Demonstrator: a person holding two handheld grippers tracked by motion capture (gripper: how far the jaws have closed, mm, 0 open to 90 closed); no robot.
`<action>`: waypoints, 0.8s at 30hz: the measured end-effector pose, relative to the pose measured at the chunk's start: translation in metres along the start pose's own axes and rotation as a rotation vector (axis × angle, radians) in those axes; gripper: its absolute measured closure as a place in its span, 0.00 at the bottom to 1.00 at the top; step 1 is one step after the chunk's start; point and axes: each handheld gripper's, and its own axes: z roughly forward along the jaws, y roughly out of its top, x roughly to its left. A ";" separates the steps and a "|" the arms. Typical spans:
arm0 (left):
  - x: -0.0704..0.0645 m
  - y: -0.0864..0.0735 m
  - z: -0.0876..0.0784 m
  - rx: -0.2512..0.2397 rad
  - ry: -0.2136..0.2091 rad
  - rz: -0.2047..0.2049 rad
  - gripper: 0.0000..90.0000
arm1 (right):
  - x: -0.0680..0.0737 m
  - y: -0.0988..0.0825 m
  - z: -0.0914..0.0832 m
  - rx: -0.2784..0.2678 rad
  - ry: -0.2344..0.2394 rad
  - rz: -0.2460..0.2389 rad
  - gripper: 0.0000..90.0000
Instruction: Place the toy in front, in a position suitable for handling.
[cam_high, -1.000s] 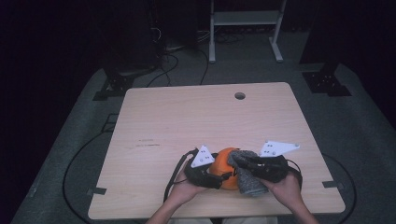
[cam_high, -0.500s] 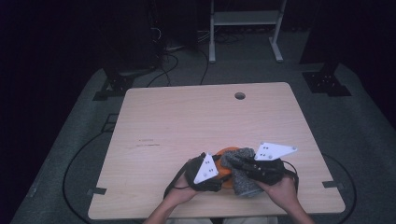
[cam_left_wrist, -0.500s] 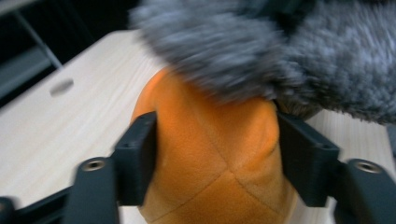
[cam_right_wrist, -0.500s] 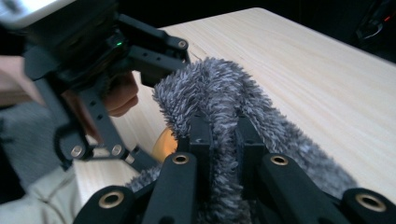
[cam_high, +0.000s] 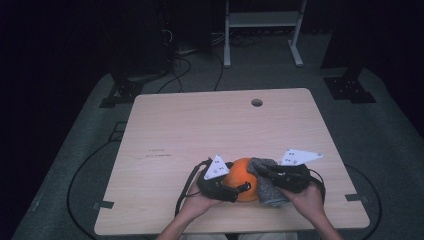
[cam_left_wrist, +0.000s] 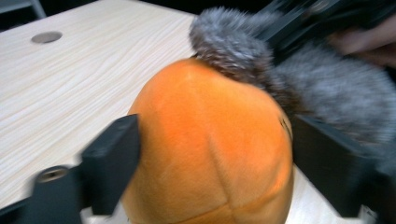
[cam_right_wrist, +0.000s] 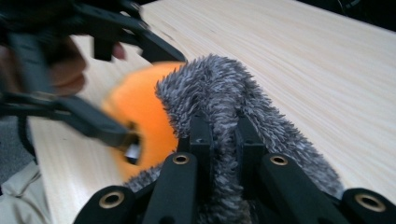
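Observation:
An orange plush ball rests near the table's front edge, between the two hands. My left gripper comes in from the left, and its black jaws touch both sides of the ball; they have just been opening a little, with the ball still between them. A grey furry cloth lies against the ball's right side and over its top edge. My right gripper is shut on a fold of this cloth, pinched tight between its jaws. The orange ball shows behind the fur.
The light wooden table has a small round hole near its far edge. A white metal rack stands on the dark floor behind it. Black cables run on the floor at the left.
Half a second ago the grey cloth covered most of the ball. Now it lies further right and much more orange shows. The left gripper has tilted and shifted slightly.

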 end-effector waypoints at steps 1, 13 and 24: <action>-0.002 -0.001 -0.002 -0.015 0.010 0.055 0.35 | 0.004 0.003 0.000 -0.010 0.011 -0.011 0.89; 0.009 0.000 0.009 0.079 -0.060 -0.211 0.09 | 0.012 0.004 0.006 -0.028 0.085 0.001 0.89; -0.010 -0.001 0.002 -0.052 0.048 0.308 0.36 | 0.021 0.016 -0.007 -0.109 -0.006 -0.060 0.89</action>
